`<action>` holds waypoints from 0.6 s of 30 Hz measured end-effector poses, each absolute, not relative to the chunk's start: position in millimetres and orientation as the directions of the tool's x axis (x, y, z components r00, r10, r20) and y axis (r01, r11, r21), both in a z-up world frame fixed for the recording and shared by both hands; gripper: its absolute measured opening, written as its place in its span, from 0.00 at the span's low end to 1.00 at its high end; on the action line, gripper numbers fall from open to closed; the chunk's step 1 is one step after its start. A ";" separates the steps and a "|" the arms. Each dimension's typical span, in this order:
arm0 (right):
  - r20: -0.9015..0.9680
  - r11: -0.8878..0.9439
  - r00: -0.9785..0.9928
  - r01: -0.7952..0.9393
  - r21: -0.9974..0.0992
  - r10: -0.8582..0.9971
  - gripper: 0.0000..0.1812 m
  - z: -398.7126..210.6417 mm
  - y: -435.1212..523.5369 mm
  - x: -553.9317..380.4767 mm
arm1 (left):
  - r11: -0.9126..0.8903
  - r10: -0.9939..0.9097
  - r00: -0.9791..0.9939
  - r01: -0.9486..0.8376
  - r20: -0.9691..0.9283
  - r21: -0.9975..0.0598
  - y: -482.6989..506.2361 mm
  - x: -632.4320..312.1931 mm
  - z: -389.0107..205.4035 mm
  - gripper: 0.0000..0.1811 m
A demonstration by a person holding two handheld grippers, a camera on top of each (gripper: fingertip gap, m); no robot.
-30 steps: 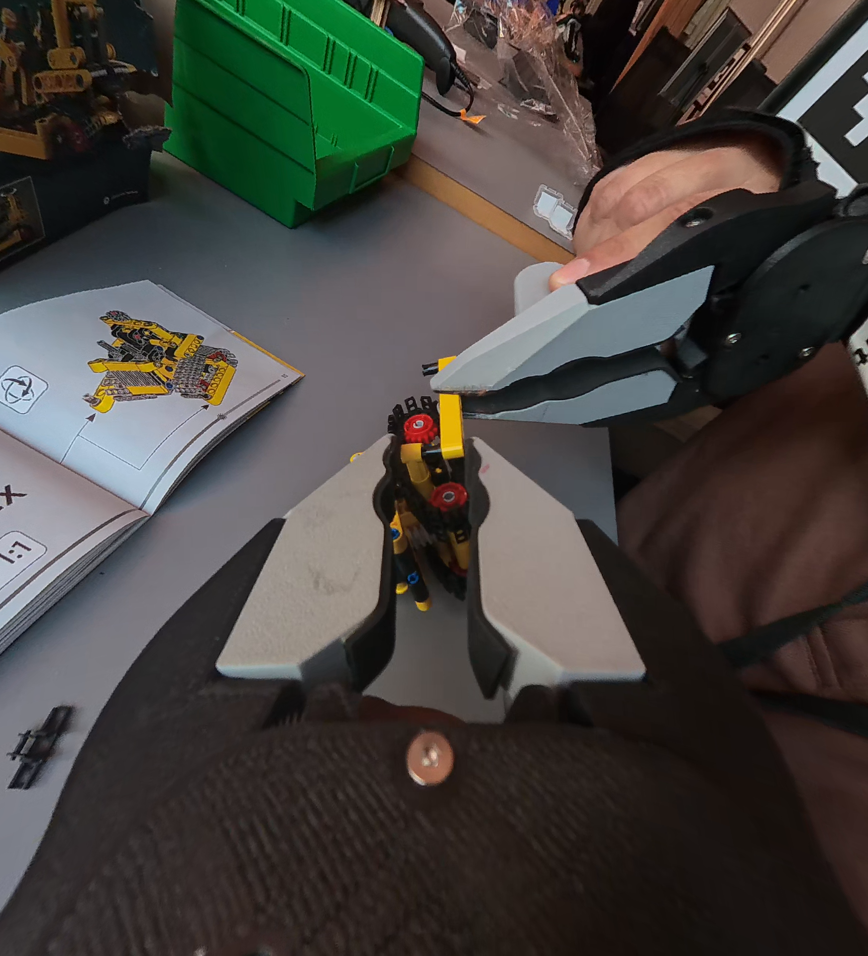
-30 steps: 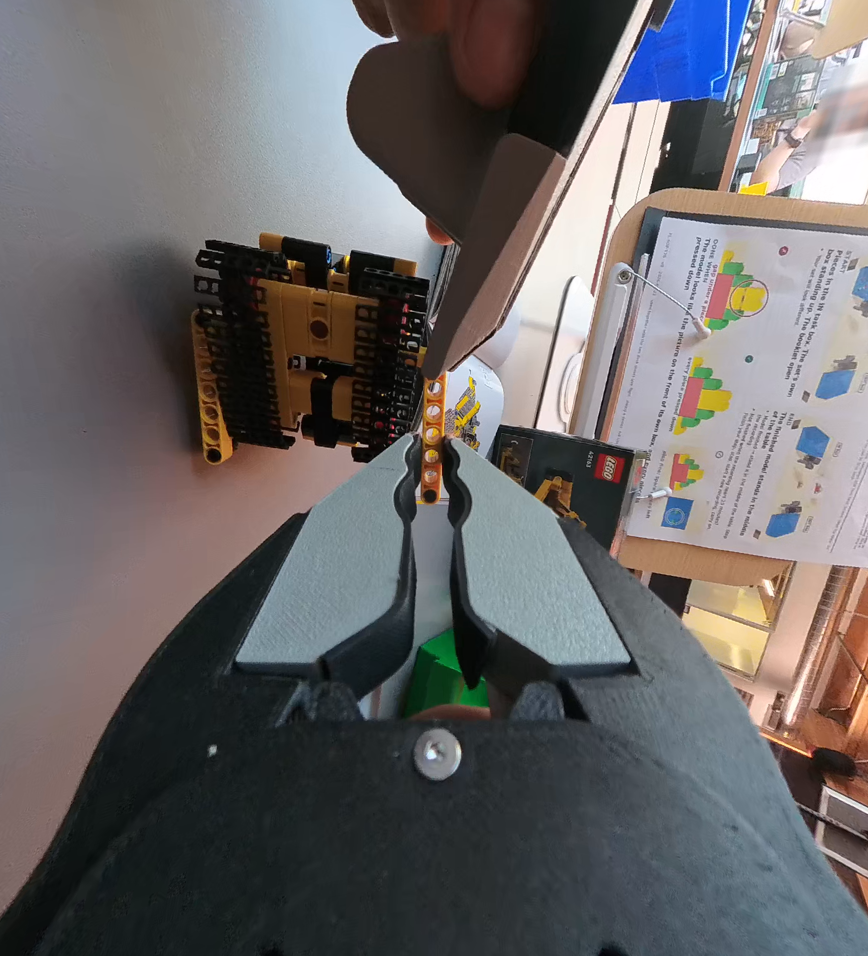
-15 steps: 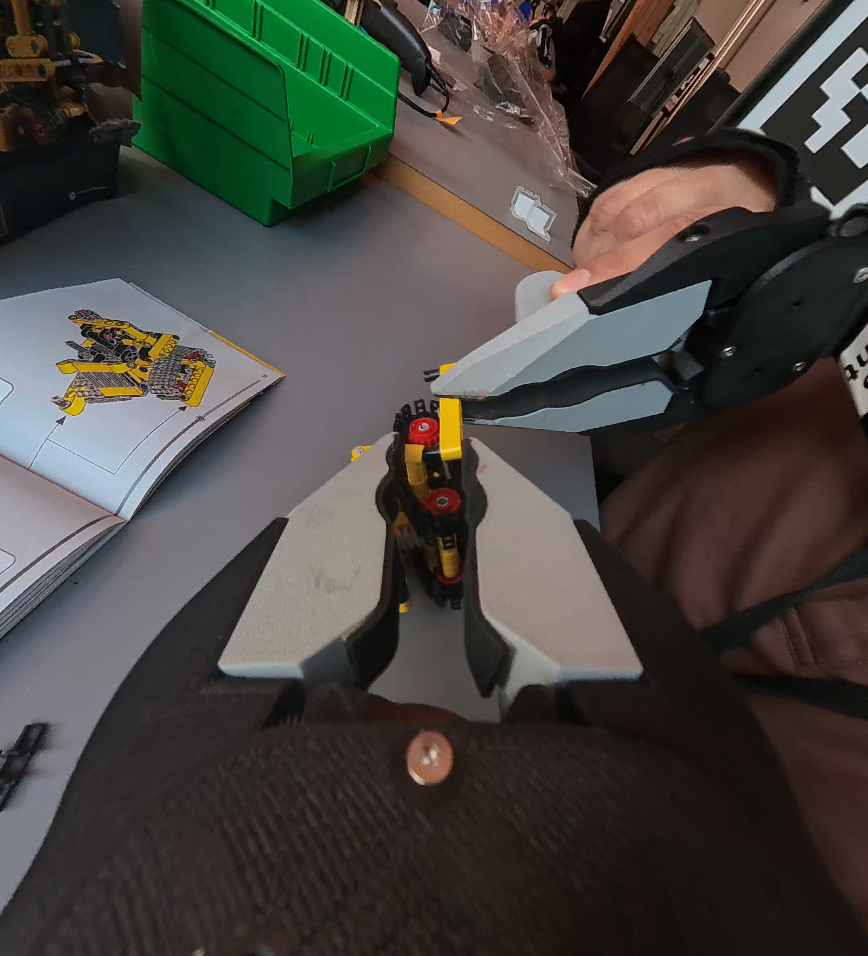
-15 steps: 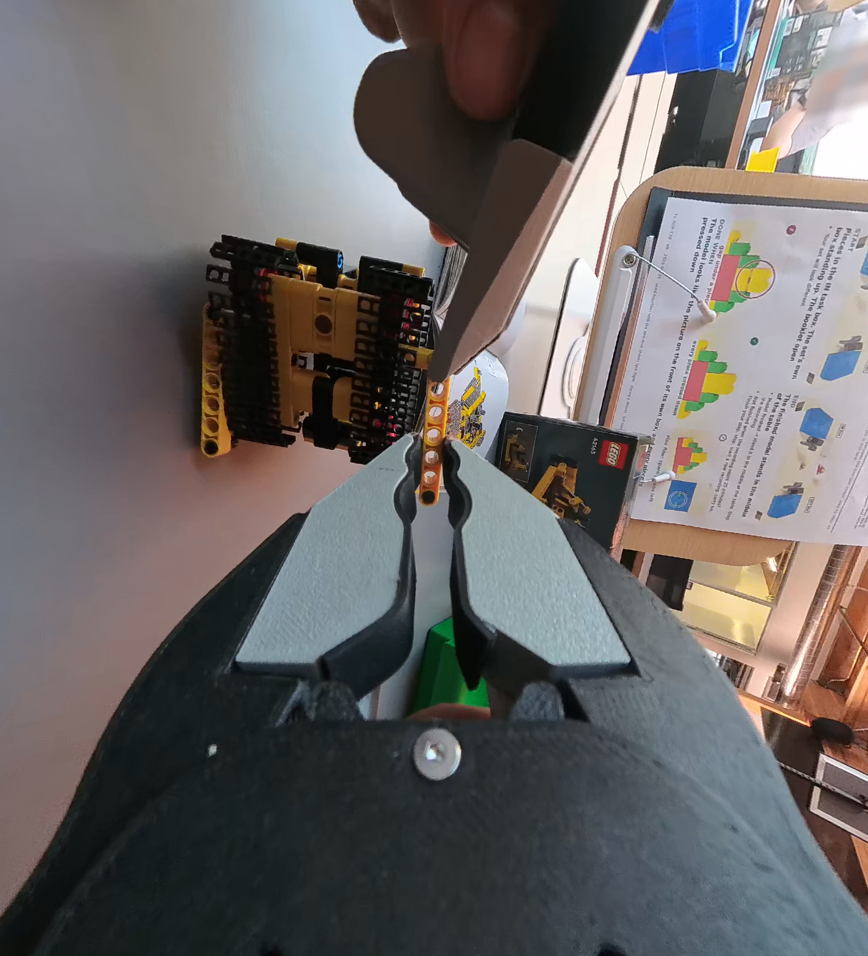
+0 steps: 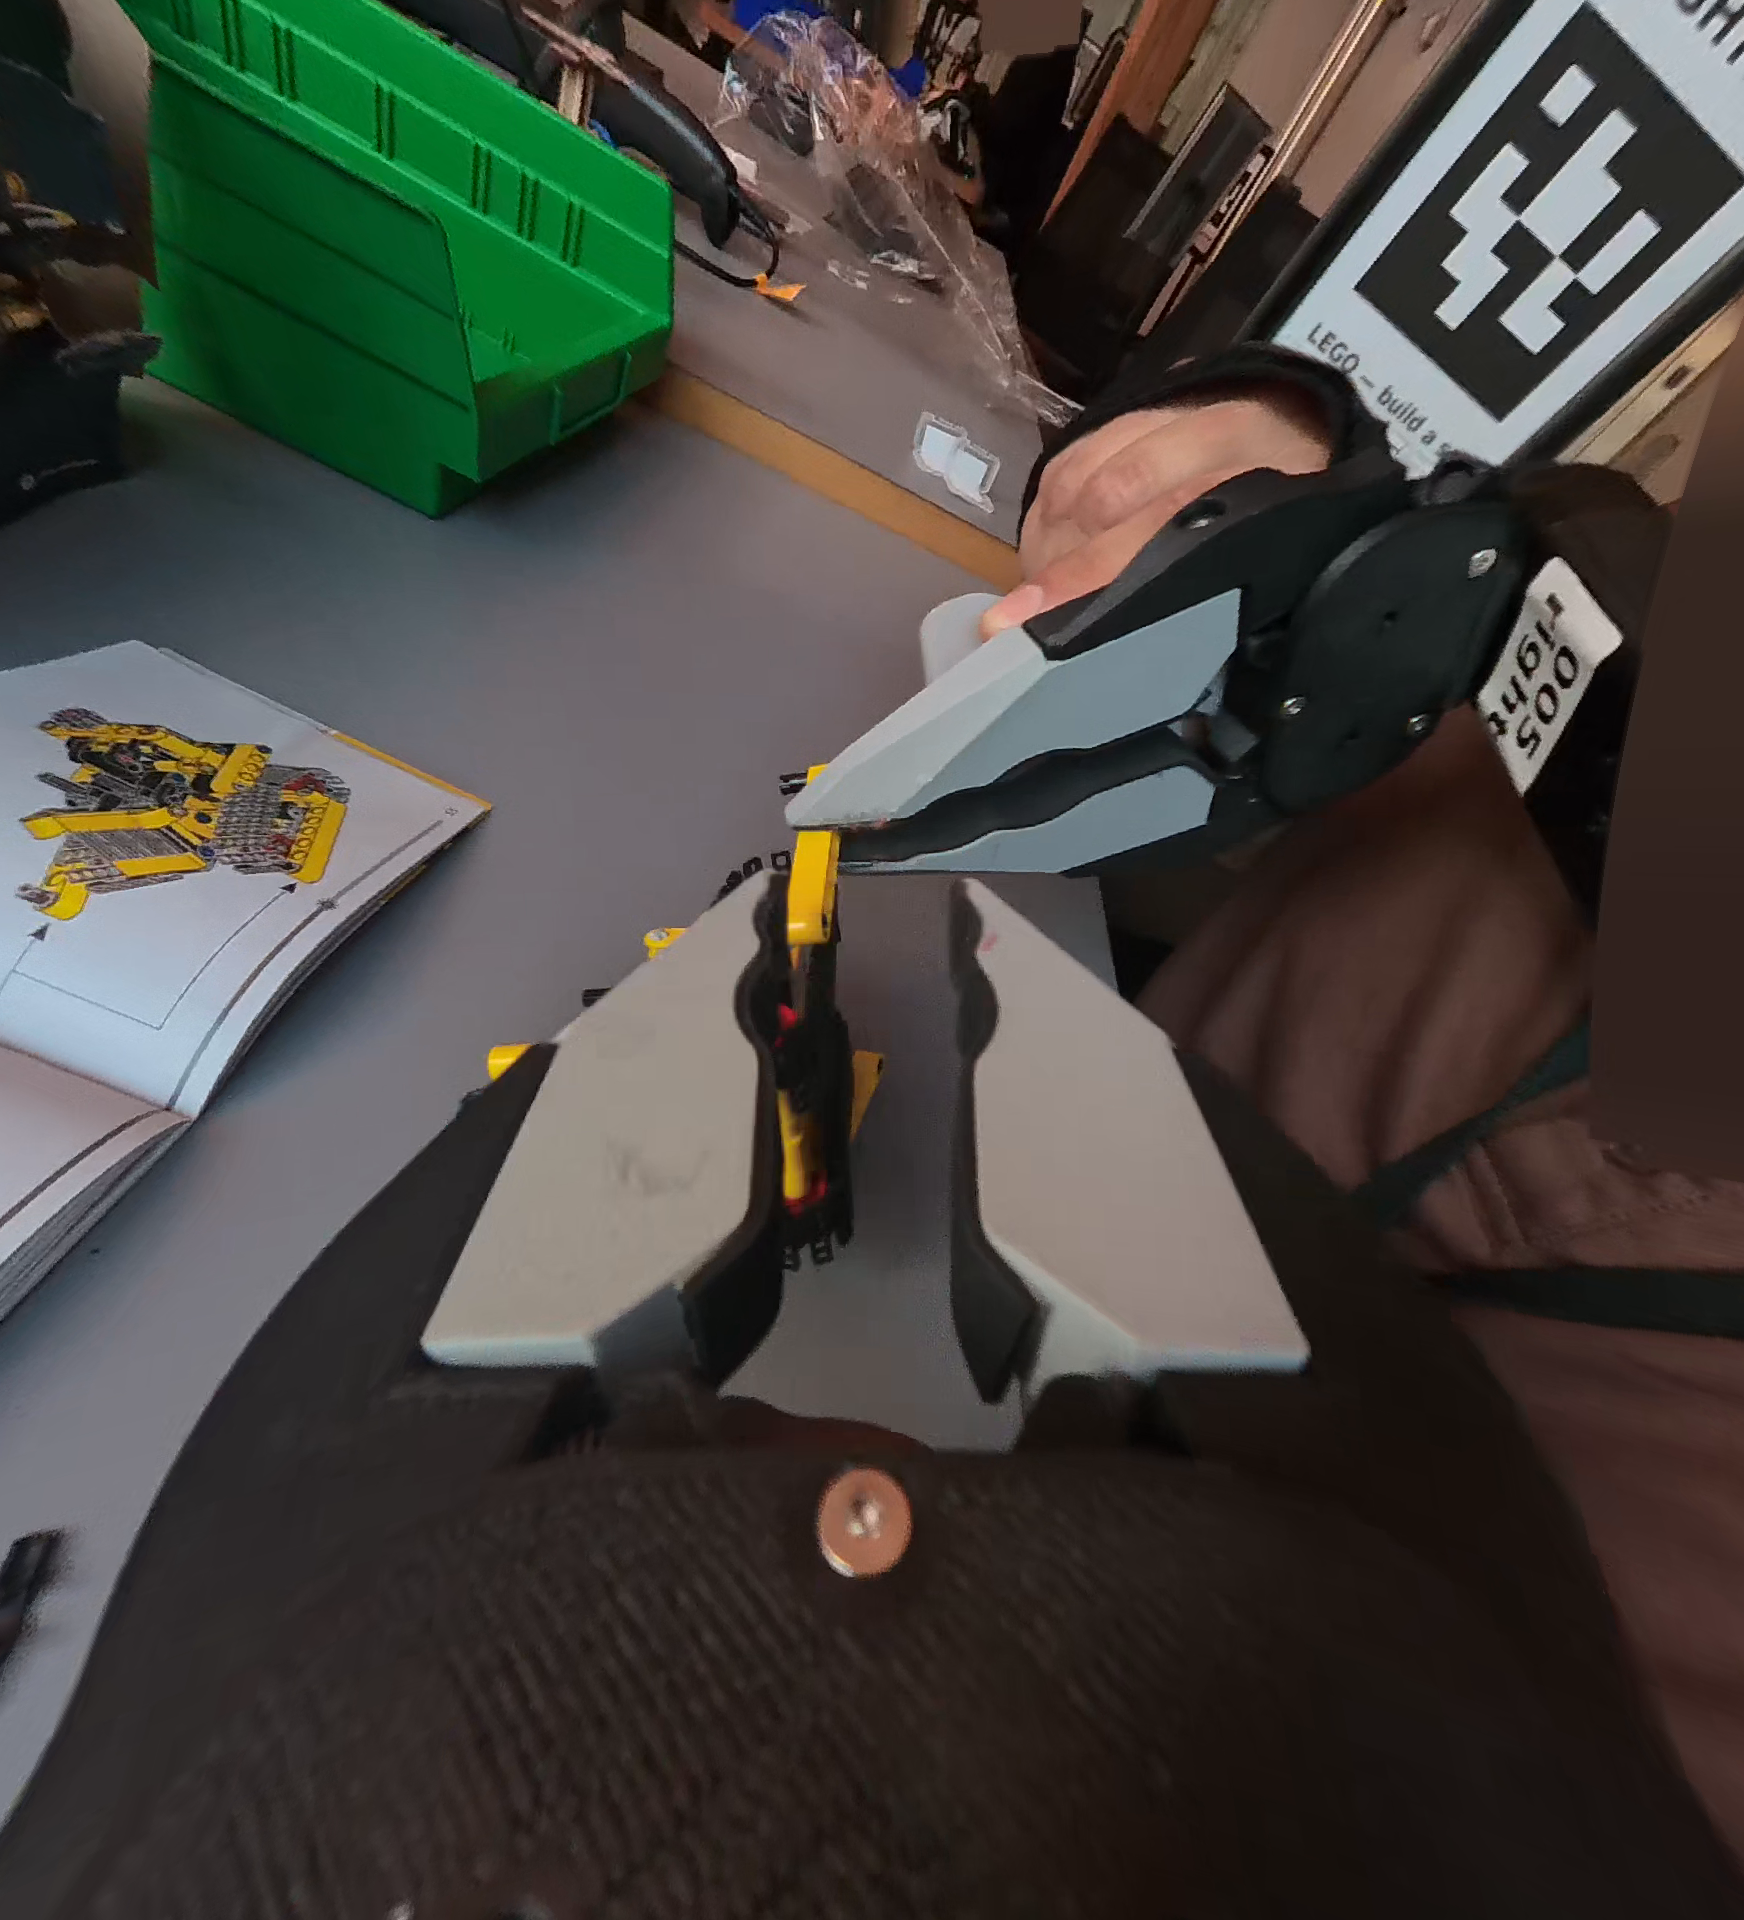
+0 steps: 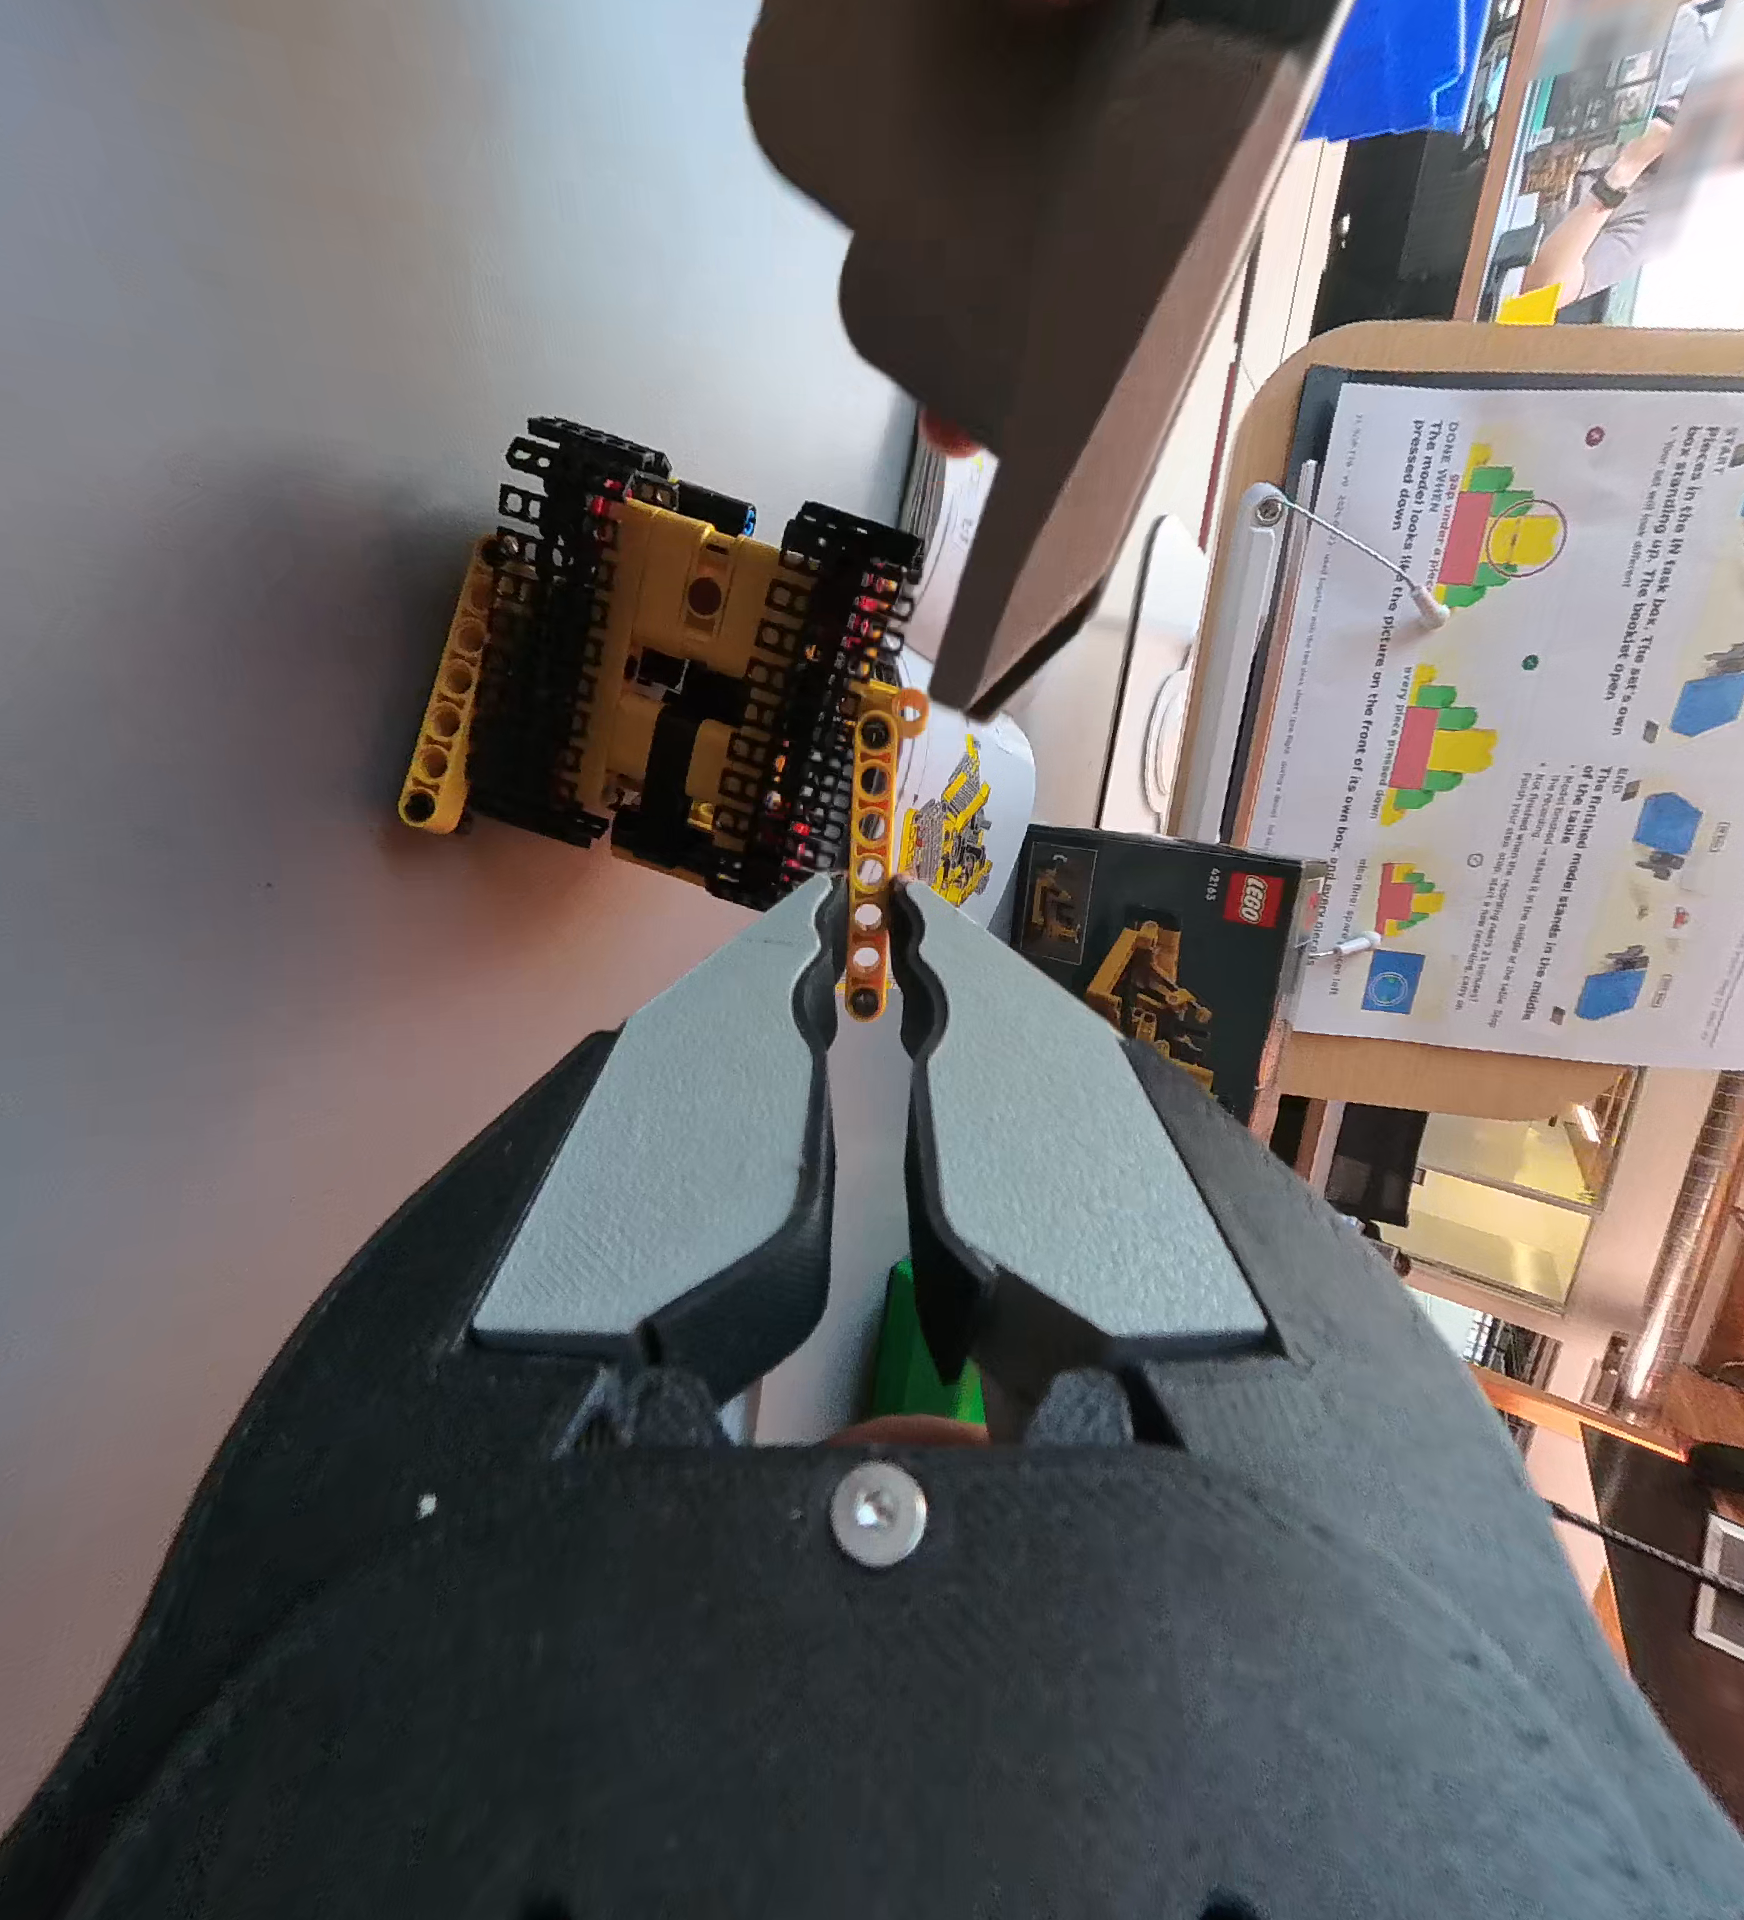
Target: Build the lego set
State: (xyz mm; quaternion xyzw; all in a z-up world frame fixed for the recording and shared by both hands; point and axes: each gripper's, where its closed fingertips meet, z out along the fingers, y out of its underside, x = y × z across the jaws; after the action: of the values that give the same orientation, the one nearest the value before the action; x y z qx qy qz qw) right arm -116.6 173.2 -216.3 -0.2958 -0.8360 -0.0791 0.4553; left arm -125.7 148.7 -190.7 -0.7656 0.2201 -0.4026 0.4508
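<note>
Print present, wording not reproduced.
(a) White sticker on body of my right gripper [image 5: 826,831], right side: short dark print.
(b) Marker board [image 5: 1533,208], far right: black-and-white square code, one text line beneath.
(c) Open booklet [image 5: 172,831], left: step marks, page number.
(d) Dark set box [image 6: 1159,935]: red logo, number.
(e) Clipboard sheet [image 6: 1574,727], far right: captioned pictures.

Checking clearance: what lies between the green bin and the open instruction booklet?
Only bare grey table separates the green bin from the instruction booklet; the left wrist view shows it.
</note>
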 end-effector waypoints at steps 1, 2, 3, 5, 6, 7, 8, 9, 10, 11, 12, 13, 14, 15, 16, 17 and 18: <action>0.809 0.808 -0.408 0.573 -0.135 0.424 0.03 -216.8 174.5 -115.9 | -0.482 -0.706 0.587 0.010 0.396 -0.876 147.7 -128.5 -190.0 0.17; 0.806 0.807 -0.407 0.574 -0.140 0.429 0.03 -216.9 174.4 -115.5 | -0.476 -0.710 0.595 -0.011 0.377 -0.880 146.5 -131.2 -190.4 0.20; 0.803 0.806 -0.406 0.573 -0.149 0.437 0.03 -216.6 173.3 -115.3 | -0.473 -0.707 0.605 -0.020 0.366 -0.881 147.3 -134.1 -190.7 0.22; 0.797 0.801 -0.401 0.576 -0.163 0.451 0.03 -216.2 171.9 -115.0 | -0.484 -0.701 0.612 -0.029 0.367 -0.875 149.9 -137.6 -192.8 0.25; 0.797 0.800 -0.399 0.577 -0.166 0.453 0.03 -216.2 171.6 -115.3 | -0.495 -0.697 0.616 -0.042 0.367 -0.868 151.5 -138.7 -195.0 0.26; 0.800 0.800 -0.395 0.576 -0.168 0.453 0.03 -215.9 171.4 -115.8 | -0.503 -0.696 0.618 -0.057 0.365 -0.862 152.8 -139.4 -197.1 0.26; 0.805 0.802 -0.389 0.573 -0.170 0.448 0.03 -215.6 170.9 -116.6 | -0.510 -0.702 0.612 -0.075 0.364 -0.857 152.4 -138.8 -198.6 0.26; 0.814 0.807 -0.383 0.566 -0.168 0.438 0.03 -215.3 170.5 -117.3 | -0.514 -0.709 0.604 -0.086 0.366 -0.854 151.7 -137.8 -199.1 0.26; 0.822 0.809 -0.375 0.565 -0.164 0.428 0.03 -215.5 171.1 -117.8 | -0.518 -0.711 0.598 -0.088 0.371 -0.851 151.6 -137.0 -199.2 0.26; 0.828 0.809 -0.368 0.566 -0.161 0.423 0.03 -215.6 172.2 -117.9 | -0.525 -0.713 0.590 -0.092 0.378 -0.846 151.1 -136.2 -200.3 0.26; 0.833 0.809 -0.362 0.565 -0.161 0.419 0.03 -215.5 172.8 -117.8 | -0.529 -0.712 0.588 -0.090 0.384 -0.844 151.5 -135.9 -201.1 0.26; 0.836 0.811 -0.357 0.561 -0.165 0.416 0.03 -214.8 172.5 -117.8 | -0.530 -0.711 0.587 -0.083 0.388 -0.844 152.3 -136.0 -201.4 0.26; 0.842 0.815 -0.350 0.554 -0.168 0.411 0.03 -213.4 171.6 -118.2 | -0.534 -0.712 0.581 -0.082 0.395 -0.842 152.2 -135.5 -202.1 0.26; 0.847 0.819 -0.342 0.546 -0.174 0.407 0.03 -211.6 170.1 -118.8 | -0.539 -0.713 0.574 -0.084 0.402 -0.838 151.9 -134.9 -202.9 0.27; 0.848 0.822 -0.338 0.541 -0.180 0.409 0.03 -210.4 168.8 -119.1 | -0.544 -0.717 0.566 -0.087 0.408 -0.835 151.3 -133.9 -203.4 0.28; 0.848 0.819 -0.331 0.542 -0.187 0.413 0.03 -209.5 168.9 -119.5 | -0.549 -0.721 0.555 -0.092 0.415 -0.831 150.4 -132.8 -203.9 0.28; 0.851 0.815 -0.321 0.547 -0.191 0.415 0.03 -208.4 171.0 -119.7 | -0.555 -0.724 0.547 -0.100 0.420 -0.826 149.3 -131.9 -204.9 0.28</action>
State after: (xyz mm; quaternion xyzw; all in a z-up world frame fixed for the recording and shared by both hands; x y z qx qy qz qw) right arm -119.7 171.0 -208.4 -0.2968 -0.8100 -0.0659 0.5014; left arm -131.9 149.3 -204.9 -0.7873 0.2617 -0.3973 0.3922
